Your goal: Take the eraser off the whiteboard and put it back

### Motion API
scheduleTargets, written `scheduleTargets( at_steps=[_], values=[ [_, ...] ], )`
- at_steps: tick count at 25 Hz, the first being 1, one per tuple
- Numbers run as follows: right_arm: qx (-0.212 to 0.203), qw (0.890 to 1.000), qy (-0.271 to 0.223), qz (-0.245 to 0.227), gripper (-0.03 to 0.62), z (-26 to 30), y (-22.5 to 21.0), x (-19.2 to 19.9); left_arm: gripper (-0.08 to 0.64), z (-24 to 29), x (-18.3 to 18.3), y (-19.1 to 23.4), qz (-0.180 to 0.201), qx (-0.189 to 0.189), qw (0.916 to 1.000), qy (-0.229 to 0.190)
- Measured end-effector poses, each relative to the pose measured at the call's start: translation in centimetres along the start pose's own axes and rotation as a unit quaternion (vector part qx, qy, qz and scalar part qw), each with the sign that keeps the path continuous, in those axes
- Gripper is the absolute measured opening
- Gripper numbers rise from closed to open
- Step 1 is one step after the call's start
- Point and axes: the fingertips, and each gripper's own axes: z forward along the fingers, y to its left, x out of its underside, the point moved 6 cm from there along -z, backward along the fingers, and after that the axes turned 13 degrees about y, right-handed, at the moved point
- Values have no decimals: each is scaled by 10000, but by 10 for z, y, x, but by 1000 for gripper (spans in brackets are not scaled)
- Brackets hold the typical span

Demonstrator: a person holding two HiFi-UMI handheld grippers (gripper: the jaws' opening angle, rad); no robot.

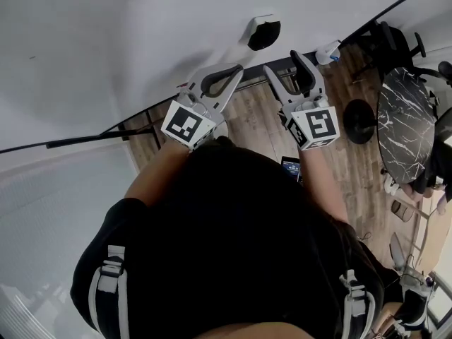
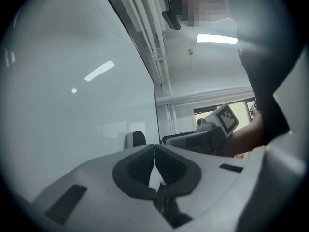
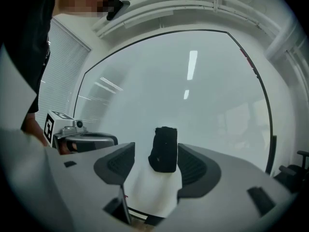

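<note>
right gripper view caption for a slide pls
Open right gripper facing the black eraser stuck on the whiteboard

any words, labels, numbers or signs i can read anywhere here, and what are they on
No readable text in any view.
Left marker cube: black and white square pattern only, no letters.
Right marker cube: the same kind of pattern, no letters.
Small dark screen by the person's right arm: too small to read.
Whiteboard and eraser: no writing or label visible.

Dim, fisheye-warped views; ceiling-light glare on whiteboard
</note>
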Motion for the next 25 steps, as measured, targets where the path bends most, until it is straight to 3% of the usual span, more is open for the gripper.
scheduleTargets(
  at_steps=[3, 12, 17, 25],
  values=[
    [-139, 9999, -37, -43, 244, -20, 7, 5, 5, -7, -2, -17, 8, -46, 10000, 21],
    [-528, 9981, -218, -215, 56, -91, 34, 19, 5, -34, -8, -75, 51, -226, 9997, 18],
    [-807, 9960, -237, -292, 13, -125, 53, 34, 5, -52, -4, -111, 73, -390, 9992, 62],
    [-1148, 9928, -151, -311, 3, -151, 82, 48, 5, -86, 1, -143, 19, -588, 9980, 211]
  ],
)
